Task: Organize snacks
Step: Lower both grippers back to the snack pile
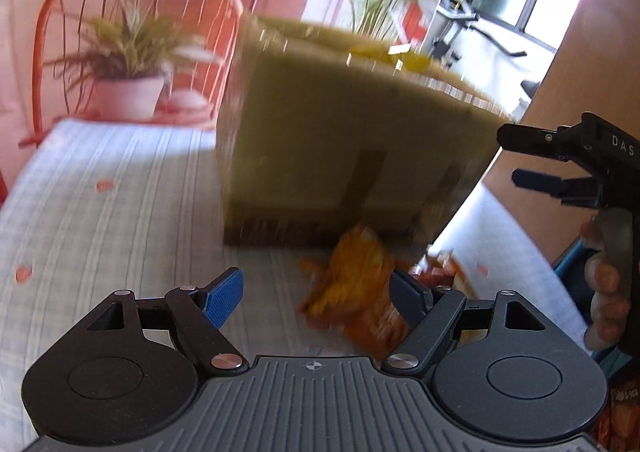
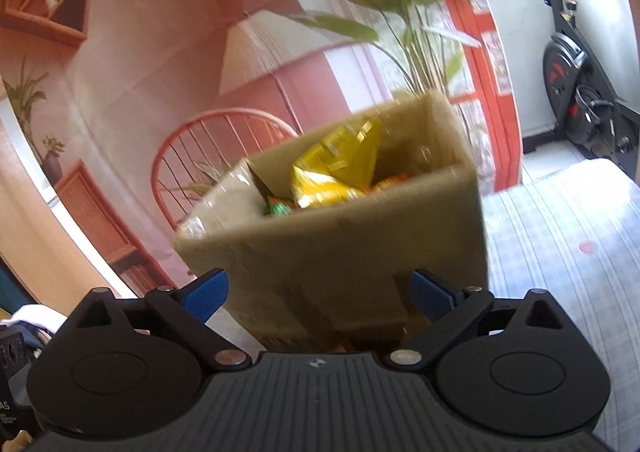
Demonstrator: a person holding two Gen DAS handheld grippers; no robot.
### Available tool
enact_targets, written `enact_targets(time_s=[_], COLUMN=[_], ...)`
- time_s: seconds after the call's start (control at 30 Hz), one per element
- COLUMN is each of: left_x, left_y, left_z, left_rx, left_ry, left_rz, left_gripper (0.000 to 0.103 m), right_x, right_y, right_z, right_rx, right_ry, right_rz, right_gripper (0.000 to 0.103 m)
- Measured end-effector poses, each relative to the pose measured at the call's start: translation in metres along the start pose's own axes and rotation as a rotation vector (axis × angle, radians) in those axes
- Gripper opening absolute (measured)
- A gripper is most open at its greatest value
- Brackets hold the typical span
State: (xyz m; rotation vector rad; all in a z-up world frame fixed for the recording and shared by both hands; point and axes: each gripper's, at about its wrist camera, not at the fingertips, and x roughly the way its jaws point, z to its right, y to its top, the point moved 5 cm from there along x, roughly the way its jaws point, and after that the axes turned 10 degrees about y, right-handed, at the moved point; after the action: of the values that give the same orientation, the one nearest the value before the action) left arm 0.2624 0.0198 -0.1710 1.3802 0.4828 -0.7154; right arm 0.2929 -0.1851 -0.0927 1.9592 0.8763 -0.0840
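Low in the left wrist frame, an orange snack packet [image 1: 352, 284] is seen between the parted fingers of the left hand-held gripper [image 1: 318, 292], untouched. Behind it, a cardboard box [image 1: 344, 139] fills mid-frame on the table [image 1: 100, 219]. The right hand-held gripper [image 2: 320, 292] is spread wide, empty, before the box; yellow packets [image 2: 336, 171] lie inside.

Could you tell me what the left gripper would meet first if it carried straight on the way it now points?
Most likely the orange snack packet on the table, lying just ahead of the open left gripper. The box stands behind it; blur makes depth uncertain.
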Motion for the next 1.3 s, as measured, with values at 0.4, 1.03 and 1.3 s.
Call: enact_targets(time_s=[0.4,1.03,1.3], left_x=[0.023,0.048,0.056], left_y=[-0.048,-0.072,-0.076], left_z=[0.007,0.035,0.032], left_rx=[0.065,0.158,0.13], left_ry=[-0.047,-0.048,-0.022], left_rz=[-0.121,-0.14,-0.122], left_gripper=[0.082,0.082,0.068], right_x=[0.011,0.014,0.006], right_y=[-0.068,-0.125,-0.151], right_z=[0.012,0.02,0.025], right_rx=[-0.149,-0.207,-0.234], right_ry=[-0.19,-0.209,-0.234], right_rz=[-0.097,-0.169,-0.204], right_gripper=[0.099,0.099,0.098])
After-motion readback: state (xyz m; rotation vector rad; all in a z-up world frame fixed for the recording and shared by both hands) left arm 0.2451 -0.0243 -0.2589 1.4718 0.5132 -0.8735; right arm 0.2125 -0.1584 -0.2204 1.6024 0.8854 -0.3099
